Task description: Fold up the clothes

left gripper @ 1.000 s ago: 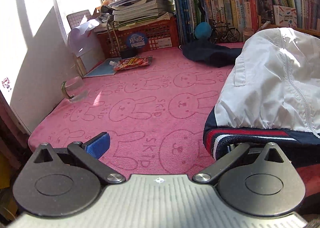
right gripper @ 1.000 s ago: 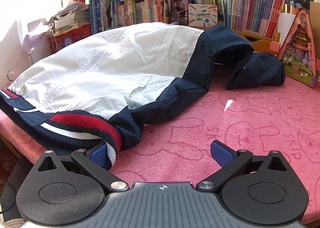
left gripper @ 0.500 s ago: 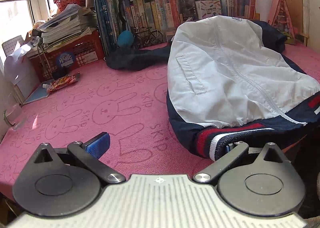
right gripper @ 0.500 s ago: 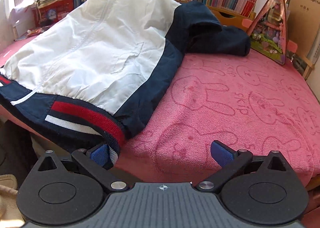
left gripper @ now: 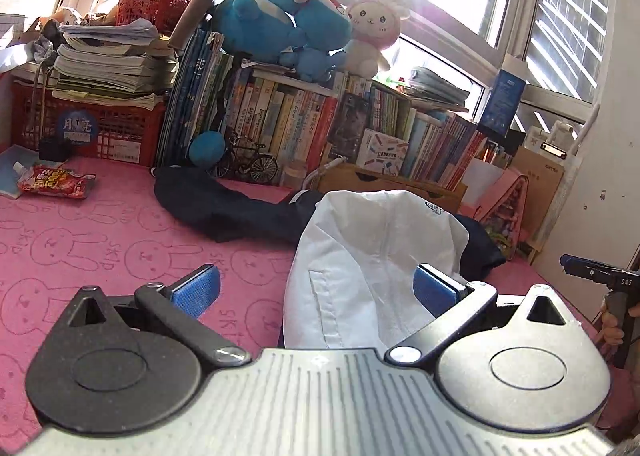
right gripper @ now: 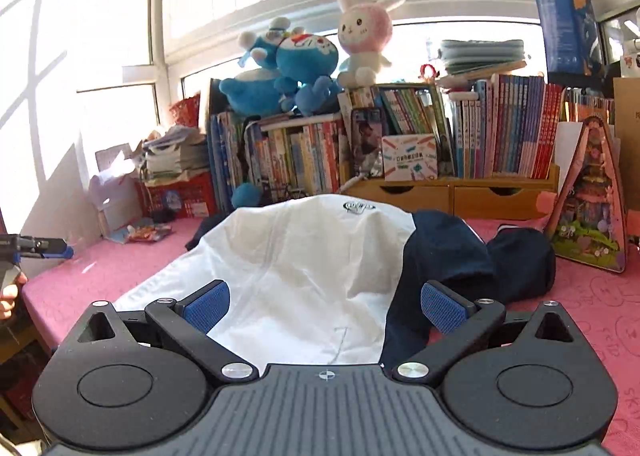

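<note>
Jacket (right gripper: pixel 304 256), white-bodied with navy sleeves, lies humped on our pink rabbit-print cloth (left gripper: pixel 80 248), its hem near us, one sleeve (left gripper: pixel 224 208) trailing far left towards the books (right gripper: pixel 500 128). Our left gripper (left gripper: pixel 316 290) has its pads spread wide with white fabric between them; our right gripper (right gripper: pixel 324 302) likewise stands apart over the hem. Plush toys (right gripper: pixel 296 64) sit atop the books.

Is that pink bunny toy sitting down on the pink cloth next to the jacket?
No, the pink bunny toy sits up on top of the row of books, well behind the jacket lying on the pink cloth.
</note>
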The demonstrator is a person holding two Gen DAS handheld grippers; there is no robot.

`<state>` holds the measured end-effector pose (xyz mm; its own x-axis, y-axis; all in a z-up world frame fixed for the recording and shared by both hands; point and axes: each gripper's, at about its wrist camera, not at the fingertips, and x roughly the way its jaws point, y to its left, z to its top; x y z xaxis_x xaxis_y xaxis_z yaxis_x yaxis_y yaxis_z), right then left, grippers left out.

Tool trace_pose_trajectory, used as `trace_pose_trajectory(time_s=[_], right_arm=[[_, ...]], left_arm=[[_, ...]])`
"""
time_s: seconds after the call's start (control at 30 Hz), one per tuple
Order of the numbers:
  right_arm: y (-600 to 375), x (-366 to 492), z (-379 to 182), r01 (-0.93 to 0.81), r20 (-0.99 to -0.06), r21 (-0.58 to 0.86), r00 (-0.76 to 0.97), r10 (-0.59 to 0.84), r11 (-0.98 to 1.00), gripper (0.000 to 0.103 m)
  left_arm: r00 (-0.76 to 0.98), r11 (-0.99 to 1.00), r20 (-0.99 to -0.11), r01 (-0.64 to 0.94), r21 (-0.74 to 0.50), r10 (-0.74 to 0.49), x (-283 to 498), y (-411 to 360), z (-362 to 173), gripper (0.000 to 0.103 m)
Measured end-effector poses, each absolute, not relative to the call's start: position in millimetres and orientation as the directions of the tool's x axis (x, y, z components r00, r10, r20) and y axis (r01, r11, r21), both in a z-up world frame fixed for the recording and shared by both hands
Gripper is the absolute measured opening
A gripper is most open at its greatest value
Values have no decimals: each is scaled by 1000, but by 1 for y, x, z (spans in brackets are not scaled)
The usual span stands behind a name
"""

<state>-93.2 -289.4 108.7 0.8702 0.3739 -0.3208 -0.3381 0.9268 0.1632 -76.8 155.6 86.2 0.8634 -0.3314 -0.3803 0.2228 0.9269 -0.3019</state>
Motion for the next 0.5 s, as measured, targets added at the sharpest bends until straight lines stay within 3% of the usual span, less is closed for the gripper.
trace_pose_trajectory(time_s=[0.07, 0.17, 0.27, 0.37, 0.4, 0.5], right_arm=[[-263, -51, 116, -330, -303, 133, 884, 355, 935, 103], [-199, 32, 123, -345, -300, -44, 900, 318, 937, 103], [-135, 110, 117, -310, -381, -168, 896, 229, 936, 103], [-103, 165, 92, -301, -470, -179, 862, 187, 937, 101], [-96, 178, 82, -299, -510, -173, 842, 174, 938, 99], [-99, 182, 47, -363, -649, -115, 732, 207, 925, 79]], left_arm=[[870, 942, -398, 188, -278, -291, -50, 137, 82, 103], [840, 951, -470, 159, -265, -272, -25, 108, 58, 103], [787, 951, -552, 141, -274, -275, -14, 88, 26, 103], [738, 951, -609, 152, -268, -290, -19, 85, 7, 103], [734, 951, -611, 167, -259, -295, -22, 87, 6, 103], [727, 948, -611, 208, -240, -314, -33, 92, 5, 103]])
